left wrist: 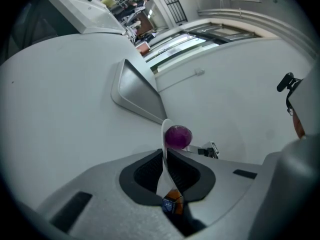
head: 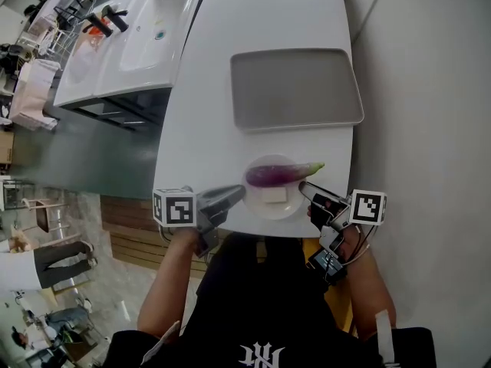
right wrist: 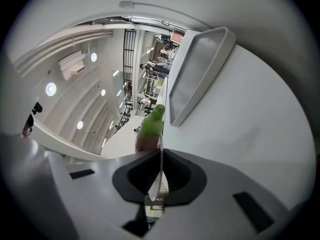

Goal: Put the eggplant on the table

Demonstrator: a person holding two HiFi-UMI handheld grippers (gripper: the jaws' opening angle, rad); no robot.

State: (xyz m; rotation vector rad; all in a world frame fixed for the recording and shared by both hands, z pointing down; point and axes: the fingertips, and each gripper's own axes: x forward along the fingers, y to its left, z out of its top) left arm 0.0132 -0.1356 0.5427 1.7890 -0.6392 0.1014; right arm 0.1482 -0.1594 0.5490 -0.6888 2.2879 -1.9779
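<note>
A purple eggplant [head: 280, 173] with a green stem lies on a small white plate [head: 280, 215] at the near edge of the white table [head: 253, 21]. My left gripper [head: 234, 196] is shut on the plate's left rim, my right gripper [head: 303, 186] on its right rim. In the left gripper view the plate [left wrist: 164, 134] runs edge-on between the jaws of the left gripper [left wrist: 165, 156], with the eggplant's purple end [left wrist: 178, 136] just beyond. In the right gripper view the plate [right wrist: 161, 156] sits edge-on in the right gripper [right wrist: 161, 166], with the green stem [right wrist: 153, 121] ahead.
A grey tray [head: 295, 89] lies on the table beyond the plate. A pale rectangular piece [head: 273, 195] sits on the plate beside the eggplant. A white sink unit [head: 146, 29] stands at the back left. A pale wall [head: 430, 90] runs along the right.
</note>
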